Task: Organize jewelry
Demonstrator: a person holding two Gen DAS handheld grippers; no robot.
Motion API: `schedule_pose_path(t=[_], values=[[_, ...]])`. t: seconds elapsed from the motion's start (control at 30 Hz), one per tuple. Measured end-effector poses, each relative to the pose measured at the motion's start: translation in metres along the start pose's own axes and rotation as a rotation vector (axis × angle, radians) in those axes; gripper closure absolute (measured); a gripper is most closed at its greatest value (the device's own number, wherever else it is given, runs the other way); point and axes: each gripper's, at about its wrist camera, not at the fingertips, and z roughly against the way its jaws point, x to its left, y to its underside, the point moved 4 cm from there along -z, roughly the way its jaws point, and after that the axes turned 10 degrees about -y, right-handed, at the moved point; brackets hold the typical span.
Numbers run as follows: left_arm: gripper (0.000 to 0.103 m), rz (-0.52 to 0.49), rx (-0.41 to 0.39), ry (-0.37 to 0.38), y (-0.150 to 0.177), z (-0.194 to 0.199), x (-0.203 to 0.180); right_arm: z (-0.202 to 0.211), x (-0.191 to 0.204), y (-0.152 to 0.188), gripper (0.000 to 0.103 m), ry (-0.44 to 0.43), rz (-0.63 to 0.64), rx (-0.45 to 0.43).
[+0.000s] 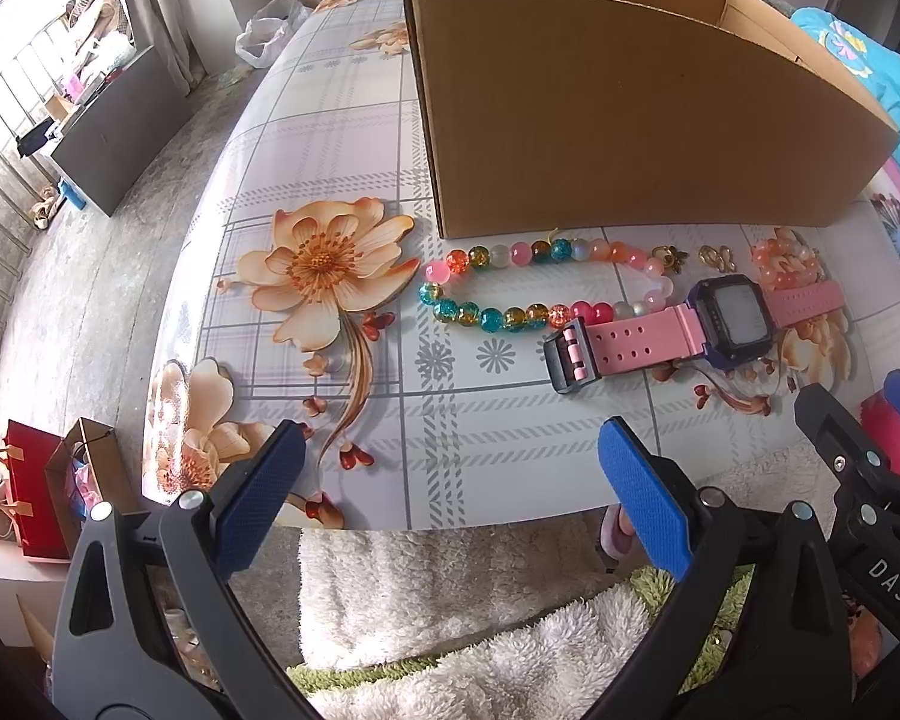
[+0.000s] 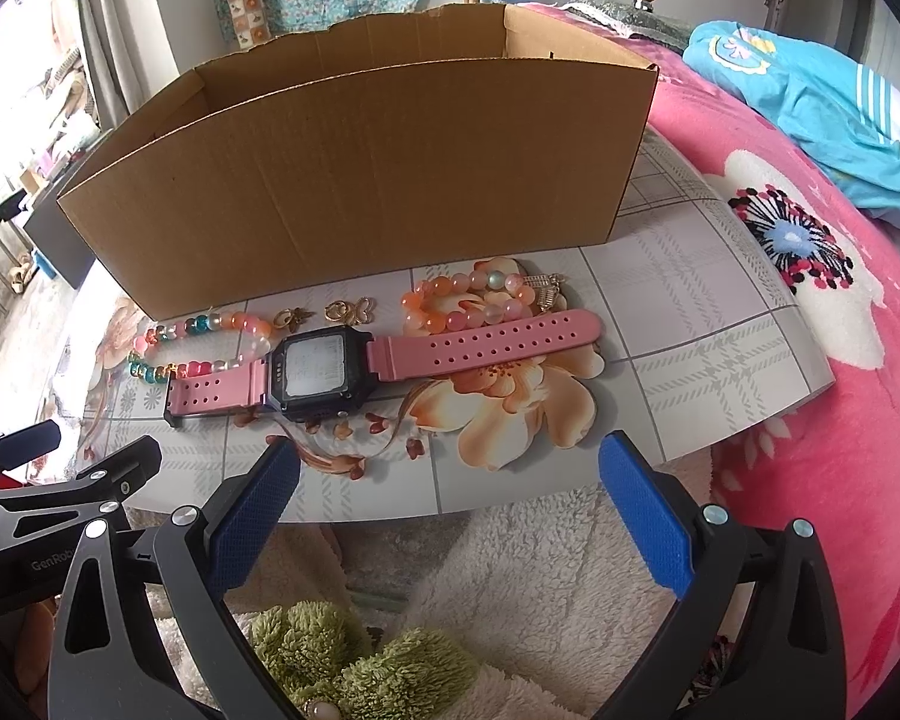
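Note:
A pink-strapped digital watch (image 1: 690, 327) (image 2: 354, 363) lies flat on the floral table in front of an open cardboard box (image 1: 618, 120) (image 2: 354, 180). Left of it sits a long multicoloured bead bracelet (image 1: 528, 285) (image 2: 192, 342). An orange-pink bead bracelet (image 1: 789, 267) (image 2: 474, 300) lies behind the watch's long strap. Small gold pieces (image 1: 717, 256) (image 2: 348, 311) rest between the two bracelets. My left gripper (image 1: 450, 468) is open at the table's near edge, holding nothing. My right gripper (image 2: 450, 474) is open too, just short of the watch.
The table (image 1: 342, 138) ends close to both grippers; white and green fluffy fabric (image 2: 510, 588) lies below the edge. A pink floral blanket (image 2: 810, 312) and blue cloth (image 2: 810, 96) fill the right. Bags (image 1: 36, 486) stand on the floor at the left.

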Motion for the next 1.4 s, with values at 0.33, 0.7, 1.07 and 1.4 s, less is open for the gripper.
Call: schedule_pose_path(t=[0.33,0.7,1.07,1.4], values=[[0.009,0.002,0.003,0.001,0.001,0.000,0.001,0.002,-0.001,-0.001,0.006,0.009,-0.003,-0.007],[0.009,0.004,-0.065,-0.022,-0.009,0.004,0.014,0.014,-0.007,-0.013,0.006,0.047,0.057,-0.109],[0.008,-0.086,-0.271,0.106,-0.020,0.008,0.045,-0.002,0.029,-0.014,0.014,-0.157,0.429,-0.086],[0.008,-0.031,-0.303,0.375,-0.007,0.010,0.038,-0.039,0.050,-0.026,0.028,-0.301,0.679,0.076]])
